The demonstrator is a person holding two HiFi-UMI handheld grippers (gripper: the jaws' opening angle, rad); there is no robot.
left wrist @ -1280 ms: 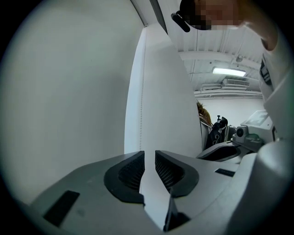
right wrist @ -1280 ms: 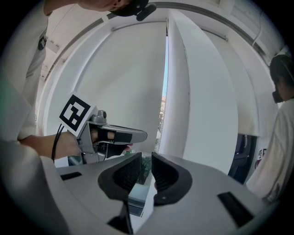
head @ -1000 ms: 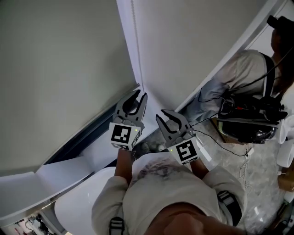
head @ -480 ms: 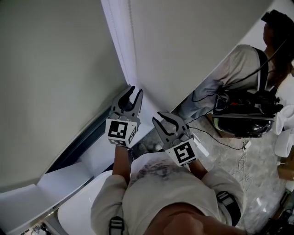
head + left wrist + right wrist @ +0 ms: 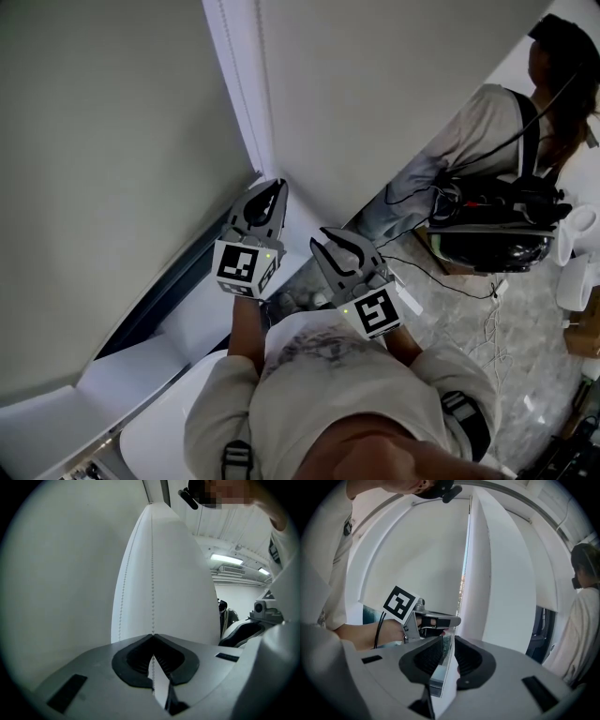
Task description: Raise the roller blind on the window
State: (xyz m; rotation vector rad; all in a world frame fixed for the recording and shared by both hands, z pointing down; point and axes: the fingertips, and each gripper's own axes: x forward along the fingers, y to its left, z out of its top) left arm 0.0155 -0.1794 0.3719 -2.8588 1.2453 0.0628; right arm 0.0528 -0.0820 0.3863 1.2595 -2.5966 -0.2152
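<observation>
The roller blind is a plain, pale grey-beige, and the window frame beside it is whiter. The bead chain is white, a fine dotted line. The left gripper and right gripper are mid-grey with black pads, each bearing a black-and-white square marker and a small green light. The floor is mottled grey and white.

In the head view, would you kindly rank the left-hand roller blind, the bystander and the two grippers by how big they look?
1. left-hand roller blind, by far the largest.
2. bystander.
3. left gripper and right gripper: these look alike, so I won't rank them. Both also sit nearer the camera than the rest.
</observation>
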